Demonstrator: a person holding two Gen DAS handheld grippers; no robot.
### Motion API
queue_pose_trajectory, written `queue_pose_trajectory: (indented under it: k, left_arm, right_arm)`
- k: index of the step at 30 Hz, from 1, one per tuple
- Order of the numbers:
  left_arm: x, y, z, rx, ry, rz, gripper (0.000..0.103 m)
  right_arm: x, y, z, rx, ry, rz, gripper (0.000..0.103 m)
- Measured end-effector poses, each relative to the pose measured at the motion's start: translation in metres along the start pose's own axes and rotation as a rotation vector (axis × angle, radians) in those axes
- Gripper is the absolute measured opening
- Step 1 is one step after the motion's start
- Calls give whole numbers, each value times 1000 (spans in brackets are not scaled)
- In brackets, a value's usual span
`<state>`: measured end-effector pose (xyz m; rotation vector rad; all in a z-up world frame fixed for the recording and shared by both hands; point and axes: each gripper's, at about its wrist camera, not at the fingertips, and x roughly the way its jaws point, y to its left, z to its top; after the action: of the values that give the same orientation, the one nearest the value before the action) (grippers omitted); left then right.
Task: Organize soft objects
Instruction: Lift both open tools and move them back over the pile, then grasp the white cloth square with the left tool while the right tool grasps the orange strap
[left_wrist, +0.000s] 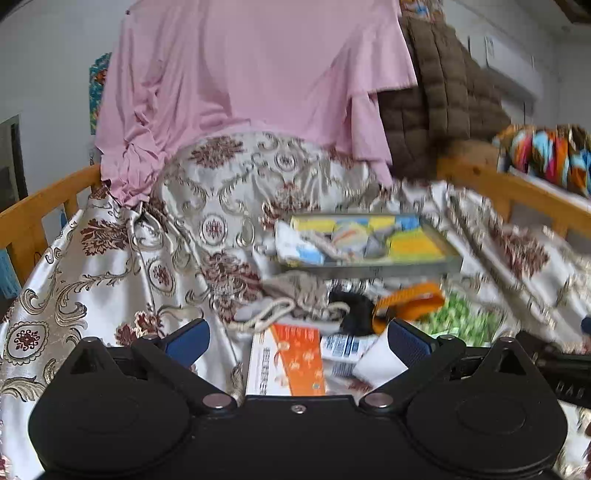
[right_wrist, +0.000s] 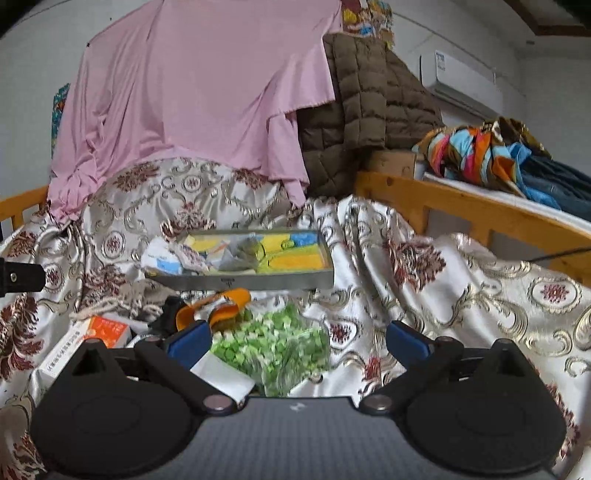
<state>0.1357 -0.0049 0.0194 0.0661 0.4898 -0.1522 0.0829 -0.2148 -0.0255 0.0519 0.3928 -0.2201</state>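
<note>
A grey tray on the patterned bedspread holds yellow and blue sponges and small cloth pieces. In front of it lie a beige drawstring pouch, an orange strap, a black item, an orange-and-white box and a green-and-white bag. My left gripper is open and empty above the box. My right gripper is open and empty above the green bag.
A pink sheet and a brown quilted jacket hang behind. Wooden rails border the bed. Colourful fabric lies on the right ledge.
</note>
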Motion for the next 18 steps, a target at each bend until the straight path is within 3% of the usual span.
queue_pose_trajectory:
  k: [6,18]
  left_arm:
    - [13,-6,-7,59,72,-3,102]
    - [39,-32,-15,219,130,-127,102]
  right_arm:
    - [8,-3,-5,11,49,-5,103]
    - [27,-21,-9,110,159,31,103]
